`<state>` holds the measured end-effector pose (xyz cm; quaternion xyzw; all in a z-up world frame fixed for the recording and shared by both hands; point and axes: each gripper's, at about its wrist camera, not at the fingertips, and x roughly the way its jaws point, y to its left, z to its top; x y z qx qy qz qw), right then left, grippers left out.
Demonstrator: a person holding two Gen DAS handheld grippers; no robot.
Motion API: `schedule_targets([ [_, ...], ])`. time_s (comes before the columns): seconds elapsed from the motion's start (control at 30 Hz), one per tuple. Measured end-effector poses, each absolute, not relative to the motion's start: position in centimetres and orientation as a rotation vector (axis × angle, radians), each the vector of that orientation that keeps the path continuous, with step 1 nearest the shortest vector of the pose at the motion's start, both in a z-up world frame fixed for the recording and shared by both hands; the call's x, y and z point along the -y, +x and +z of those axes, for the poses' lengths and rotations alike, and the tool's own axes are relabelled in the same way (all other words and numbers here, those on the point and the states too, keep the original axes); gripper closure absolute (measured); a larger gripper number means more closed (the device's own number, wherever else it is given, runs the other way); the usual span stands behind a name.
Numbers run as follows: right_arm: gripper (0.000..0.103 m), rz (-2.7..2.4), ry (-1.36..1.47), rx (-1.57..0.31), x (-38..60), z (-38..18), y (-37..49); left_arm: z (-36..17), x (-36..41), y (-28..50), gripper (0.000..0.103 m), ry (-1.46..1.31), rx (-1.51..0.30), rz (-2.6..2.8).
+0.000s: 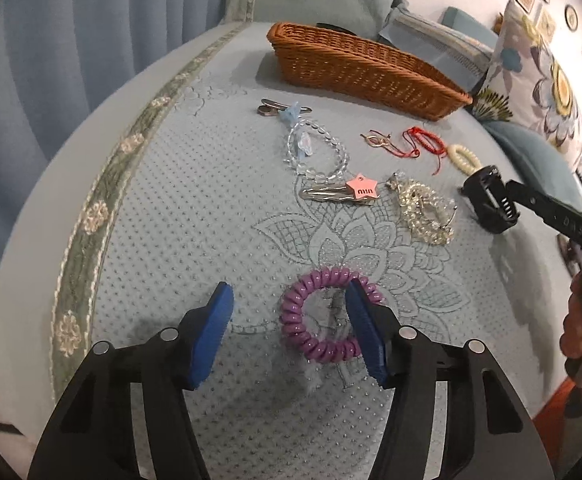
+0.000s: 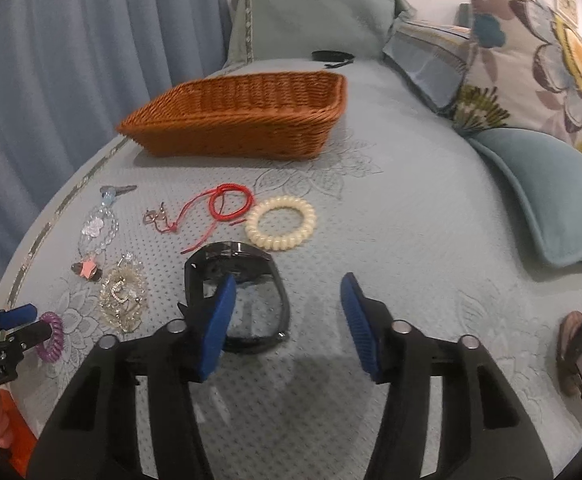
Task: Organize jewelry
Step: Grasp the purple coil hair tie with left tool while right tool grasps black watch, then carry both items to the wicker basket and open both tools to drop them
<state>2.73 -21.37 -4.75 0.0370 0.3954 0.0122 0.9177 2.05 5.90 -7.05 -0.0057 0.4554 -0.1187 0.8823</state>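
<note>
Pick-up step: the left hand-held gripper [image 1: 289,320], half open, straddles one side of the purple hair tie [image 1: 323,316], the right hand-held gripper [image 2: 287,320], half open, a black band [image 2: 239,304]; next, close and carry both to the basket [image 2: 243,120] ahead.

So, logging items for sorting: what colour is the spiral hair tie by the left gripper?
Purple; the spiral hair tie shows best in the left wrist view.

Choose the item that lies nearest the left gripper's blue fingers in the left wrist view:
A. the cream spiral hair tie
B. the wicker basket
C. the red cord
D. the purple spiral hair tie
D: the purple spiral hair tie lies on the bedspread right at the left gripper, one blue finger crossing the ring.
</note>
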Motion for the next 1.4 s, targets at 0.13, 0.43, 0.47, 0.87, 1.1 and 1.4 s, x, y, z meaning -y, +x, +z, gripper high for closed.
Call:
schedule_targets([
  [0.13,0.059,-0.010,0.046,-0.854,20.9,-5.7,4.0,-7.0,-5.7,1.9,0.051,0.034,-0.944,-0.217],
  [0.43,0.074,0.020,0.029,-0.903,20.5,-6.8,4.7,-6.7,-5.5,1.7,0.086,0.111,-0.941,-0.167],
  [0.47,0.078,0.025,0.028,-0.901,20.5,-6.8,4.7,-6.7,-5.5,1.6,0.091,0.112,-0.939,-0.170],
  [0.87,0.098,0.076,0.027,-0.808,20.3,-4.3,2.5,-2.2,-5.5,0.2,0.094,0.021,-0.741,-0.207],
  [1.1,0.097,0.094,0.096,-0.678,21.3,-0.1,2.0,2.4,-4.3,2.2,0.094,0.001,-0.636,-0.242],
  [1.4,0.098,0.042,0.109,-0.557,22.7,6.4,9.3,8.1,1.6,9.8,0.094,0.088,-0.496,-0.292],
])
